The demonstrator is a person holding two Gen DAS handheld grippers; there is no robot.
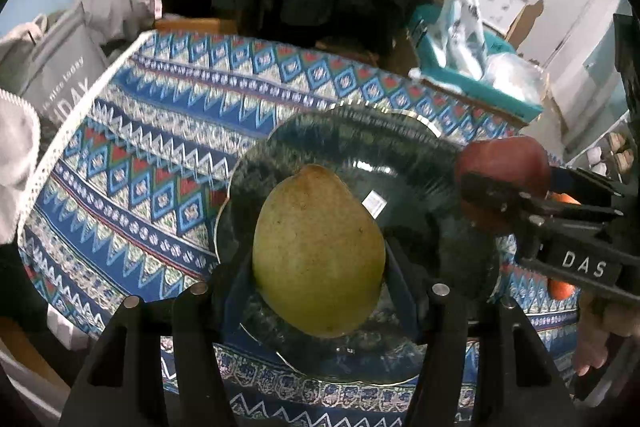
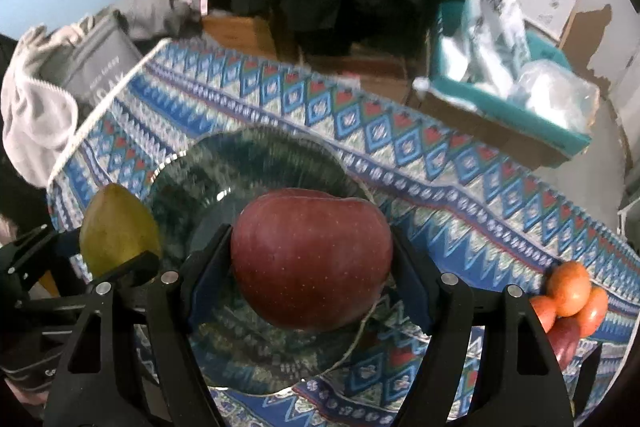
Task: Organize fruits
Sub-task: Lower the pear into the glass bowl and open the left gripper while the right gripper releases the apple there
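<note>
Left gripper (image 1: 320, 267) pinches yellow-green pear (image 1: 318, 251) between both fingers, above dark green glass plate (image 1: 360, 143). Right gripper (image 2: 310, 259) clamps dark red apple (image 2: 310, 255), also over plate. Plate sits on blue patterned tablecloth (image 1: 160, 131). Small orange-red fruits (image 2: 572, 295) lie on cloth near right edge.

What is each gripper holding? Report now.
Left gripper: shut on the pear, above the plate.
Right gripper: shut on the red apple.
</note>
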